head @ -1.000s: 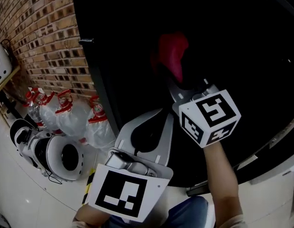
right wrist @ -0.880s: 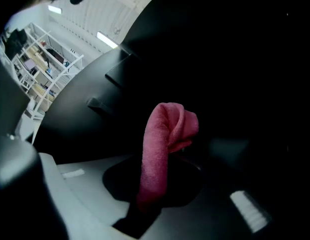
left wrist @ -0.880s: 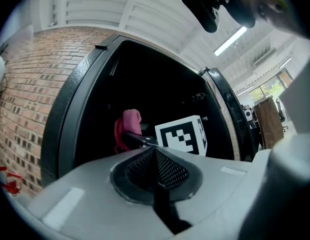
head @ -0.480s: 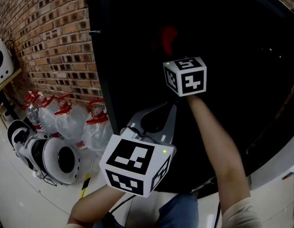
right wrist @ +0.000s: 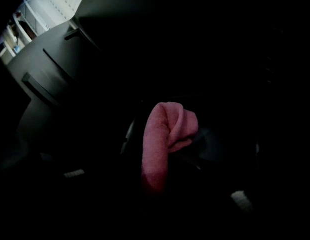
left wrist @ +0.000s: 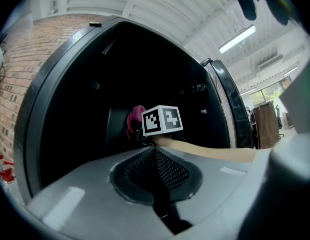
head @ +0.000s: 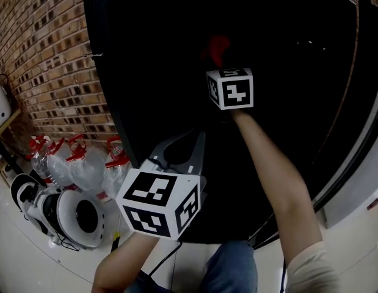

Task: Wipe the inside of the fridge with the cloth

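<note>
Pink cloth [right wrist: 162,139] hangs folded between the closed jaws of our right gripper [head: 218,61], deep inside the dark fridge [head: 146,54]. We hold our left gripper [left wrist: 156,181] low before the opening, jaws together on nothing.

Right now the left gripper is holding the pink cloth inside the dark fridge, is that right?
Not quite: it is the right gripper that is shut on the pink cloth inside the dark fridge, as the right gripper view shows. The left gripper is shut on nothing, outside the fridge opening, as the left gripper view shows.
</note>
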{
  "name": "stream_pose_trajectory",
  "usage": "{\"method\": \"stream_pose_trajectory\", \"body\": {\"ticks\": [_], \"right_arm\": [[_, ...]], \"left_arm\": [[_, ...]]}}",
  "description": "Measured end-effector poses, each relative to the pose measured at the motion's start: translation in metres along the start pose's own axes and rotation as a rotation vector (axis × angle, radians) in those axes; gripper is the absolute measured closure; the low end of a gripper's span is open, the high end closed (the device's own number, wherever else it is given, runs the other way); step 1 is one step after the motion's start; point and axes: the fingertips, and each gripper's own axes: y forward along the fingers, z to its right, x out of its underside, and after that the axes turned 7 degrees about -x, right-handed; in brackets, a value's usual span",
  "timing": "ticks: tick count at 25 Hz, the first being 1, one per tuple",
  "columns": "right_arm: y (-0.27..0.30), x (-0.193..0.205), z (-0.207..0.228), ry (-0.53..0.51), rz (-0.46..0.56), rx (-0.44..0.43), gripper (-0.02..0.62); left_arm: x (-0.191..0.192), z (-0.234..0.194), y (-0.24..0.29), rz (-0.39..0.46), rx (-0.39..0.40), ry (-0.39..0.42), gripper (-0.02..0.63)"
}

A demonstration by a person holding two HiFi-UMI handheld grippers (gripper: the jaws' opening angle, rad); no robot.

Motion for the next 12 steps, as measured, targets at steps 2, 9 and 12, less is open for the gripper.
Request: {"method": "stream_pose_trajectory", "body": {"ticks": [2, 9, 12], "right_arm": [[-0.007, 0.002, 0.013, -0.013, -0.009, 0.032, 0.535], [-0.033, 0.012, 0.052, 0.024, -0.045, 0.151, 0.535], [-0.043, 0.016, 0.066, 0.035, -0.057, 0.199, 0.535]], "left_arm": [[0.004, 0.004, 0.005, -0.019, 0.016, -0.005, 0.591], [-0.001, 0.011, 0.013, -0.003, 0.045, 0.010, 0.591], [0.002, 0.015, 0.014, -0.004, 0.062, 0.009, 0.591]]}}
